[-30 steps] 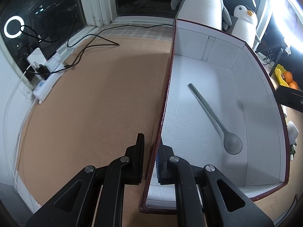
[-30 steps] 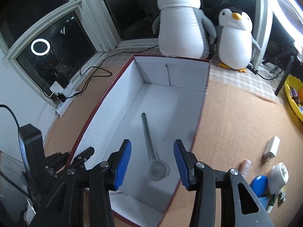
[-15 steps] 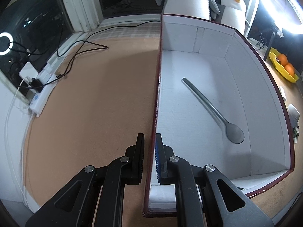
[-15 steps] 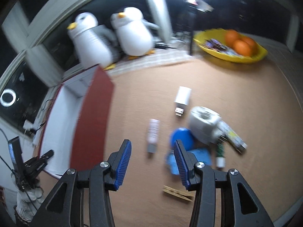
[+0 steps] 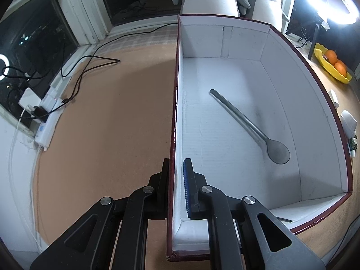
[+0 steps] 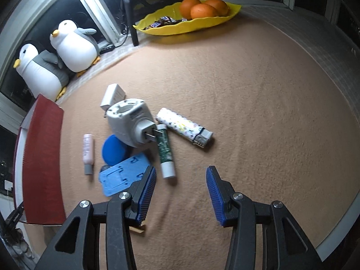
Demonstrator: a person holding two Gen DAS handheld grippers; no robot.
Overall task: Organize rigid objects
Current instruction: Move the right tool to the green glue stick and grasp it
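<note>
Wrist views downward; shared box (image 5: pixel 225 31)

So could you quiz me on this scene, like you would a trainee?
1. True or false: the left gripper is clamped on a side wall of the box.
2. What is the only thing lying inside the box?
A. spoon
B. lighter
C. white charger
3. What is between the fingers of the right gripper?

Key:
1. True.
2. A.
3. Nothing; they are apart over bare mat.
</note>
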